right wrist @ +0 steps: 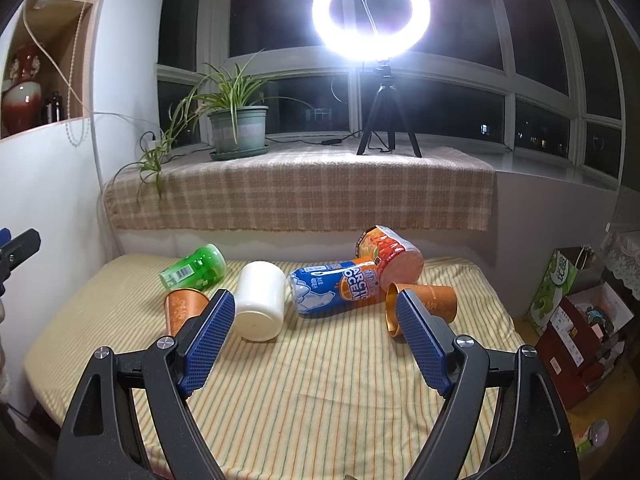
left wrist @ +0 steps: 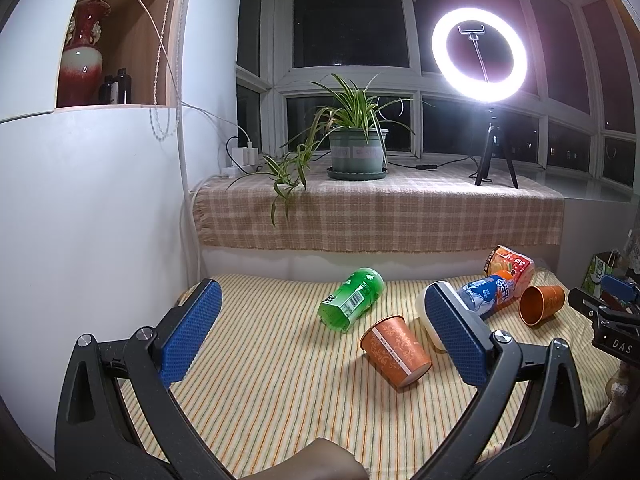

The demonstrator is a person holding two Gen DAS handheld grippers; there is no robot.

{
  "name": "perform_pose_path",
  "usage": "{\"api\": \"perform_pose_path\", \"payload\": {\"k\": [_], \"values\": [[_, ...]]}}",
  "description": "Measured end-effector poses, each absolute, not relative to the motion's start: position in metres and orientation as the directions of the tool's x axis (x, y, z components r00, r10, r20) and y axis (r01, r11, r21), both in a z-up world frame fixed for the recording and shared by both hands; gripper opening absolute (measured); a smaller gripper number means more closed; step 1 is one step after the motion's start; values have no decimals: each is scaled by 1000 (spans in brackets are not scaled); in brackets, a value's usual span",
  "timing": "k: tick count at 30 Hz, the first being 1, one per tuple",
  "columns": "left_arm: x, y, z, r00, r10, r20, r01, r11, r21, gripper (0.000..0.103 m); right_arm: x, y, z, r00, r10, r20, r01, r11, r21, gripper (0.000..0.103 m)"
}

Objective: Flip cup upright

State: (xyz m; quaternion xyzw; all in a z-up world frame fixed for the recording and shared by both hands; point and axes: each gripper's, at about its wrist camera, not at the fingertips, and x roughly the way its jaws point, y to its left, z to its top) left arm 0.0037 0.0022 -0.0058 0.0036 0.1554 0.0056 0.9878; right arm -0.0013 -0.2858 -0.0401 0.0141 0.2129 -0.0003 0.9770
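Note:
Several cups lie on their sides on a striped yellow cloth (left wrist: 260, 380). An orange patterned cup (left wrist: 394, 354) lies between my open left gripper's (left wrist: 324, 304) blue pads, a little ahead of them. It also shows in the right wrist view (right wrist: 184, 312). A second orange cup (left wrist: 542, 304) (right wrist: 430, 304) lies by my right gripper's right pad. A white cup (right wrist: 260, 300) lies just ahead of my open, empty right gripper (right wrist: 316, 308); the left pad half hides it in the left wrist view (left wrist: 424, 316).
A green cup (left wrist: 352, 298) (right wrist: 196, 270), a blue Arctic Ocean cup (right wrist: 334, 288) and a red-orange cup (right wrist: 390, 256) also lie on the cloth. Behind is a sill with a checked cloth (left wrist: 380, 216), potted plant (left wrist: 356, 152) and ring light tripod (left wrist: 496, 152). Boxes (right wrist: 580, 320) stand at the right.

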Motion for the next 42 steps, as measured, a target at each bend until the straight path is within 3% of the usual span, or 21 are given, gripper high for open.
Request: {"api": "perform_pose_path", "payload": {"k": [22,30,42], "values": [[10,-4,-24,941,10,-338,-8,1000,6,103,3,-290,-45,899,12,-438,6,999,40,83],[36,-4,-36,896,-43,-441,33,999,-29,103,3,-297,-53,891,0,-454,25,998,50,83],[107,6,-61,768,-210,-605,82,969,-233,103,3,-309,-62,879,-15,-476,56,996,71,83]]}}
